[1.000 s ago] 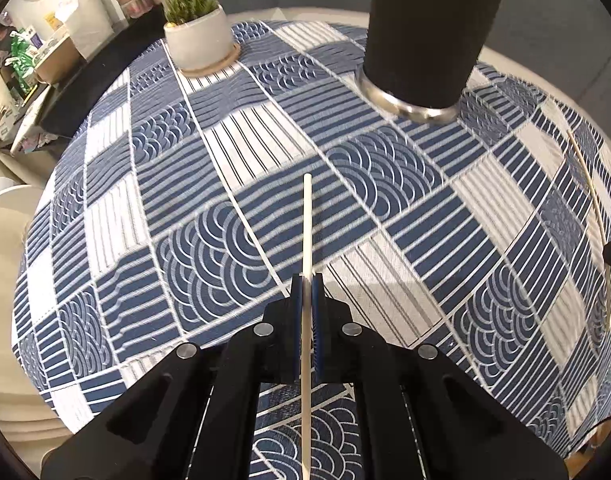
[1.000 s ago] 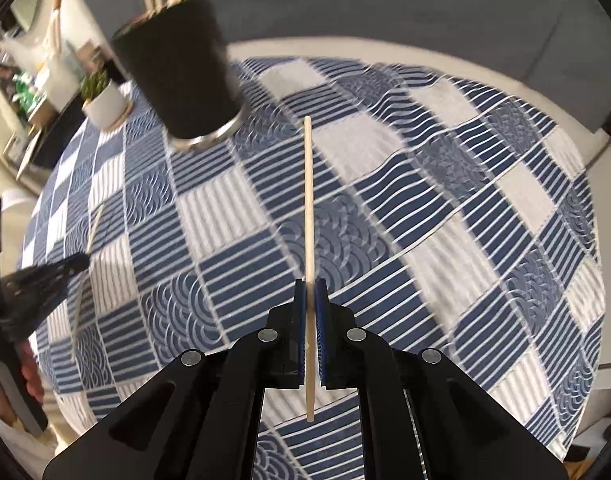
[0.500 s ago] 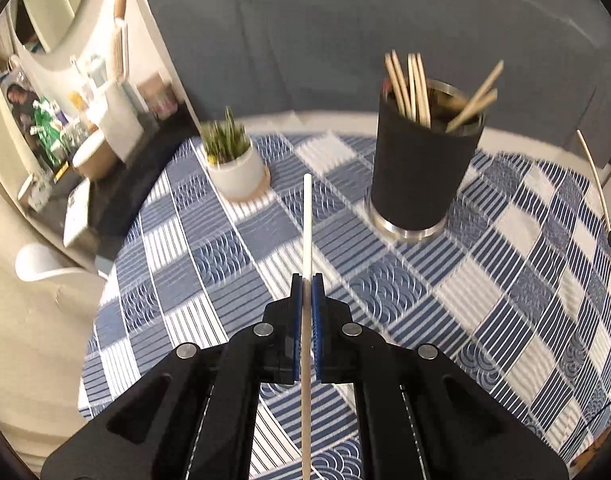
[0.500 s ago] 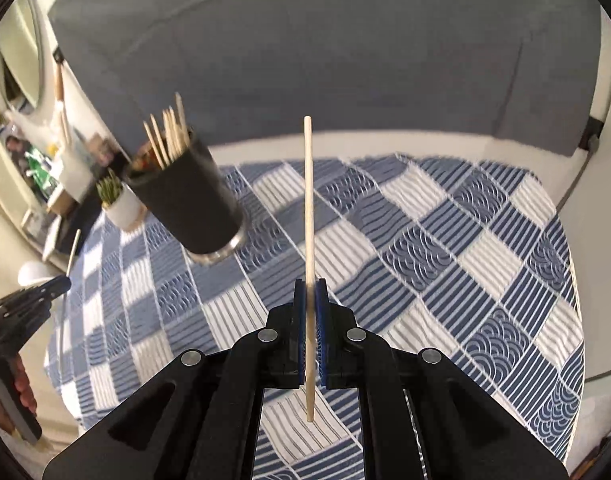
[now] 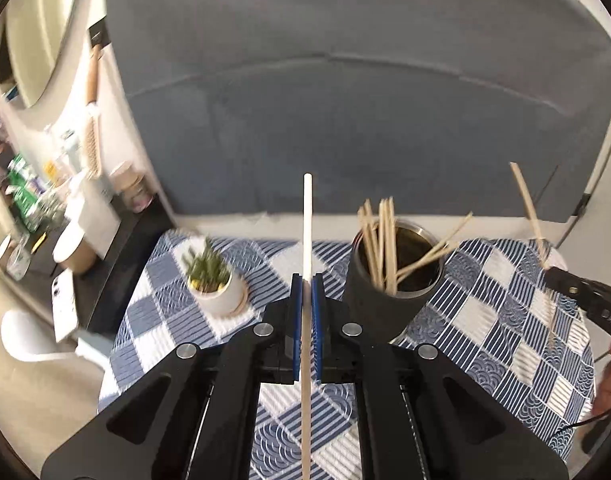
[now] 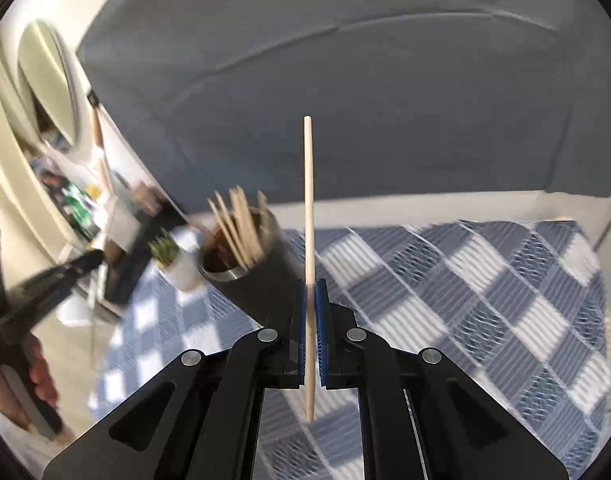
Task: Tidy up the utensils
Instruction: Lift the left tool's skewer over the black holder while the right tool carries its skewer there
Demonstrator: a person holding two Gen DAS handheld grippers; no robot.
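Note:
My left gripper (image 5: pixel 306 280) is shut on a pale wooden chopstick (image 5: pixel 307 232) that points up and away, raised above the table. A black holder cup (image 5: pixel 389 300) with several chopsticks stands just right of it. My right gripper (image 6: pixel 313 285) is shut on another chopstick (image 6: pixel 308 200), also raised; the same cup (image 6: pixel 249 276) sits to its left. The right gripper (image 5: pixel 553 274) shows at the left view's right edge, the left gripper (image 6: pixel 93 258) at the right view's left edge.
A small potted plant (image 5: pixel 213 284) in a white pot stands left of the cup on the blue and white checked tablecloth (image 5: pixel 505 320). A grey sofa (image 5: pixel 345 120) lies behind the table. A cluttered dark shelf (image 5: pixel 65 220) is at the far left.
Both grippers have lifted and tilted up with their chopsticks, from close over the cloth to well above it. The cup's open top has come into view.

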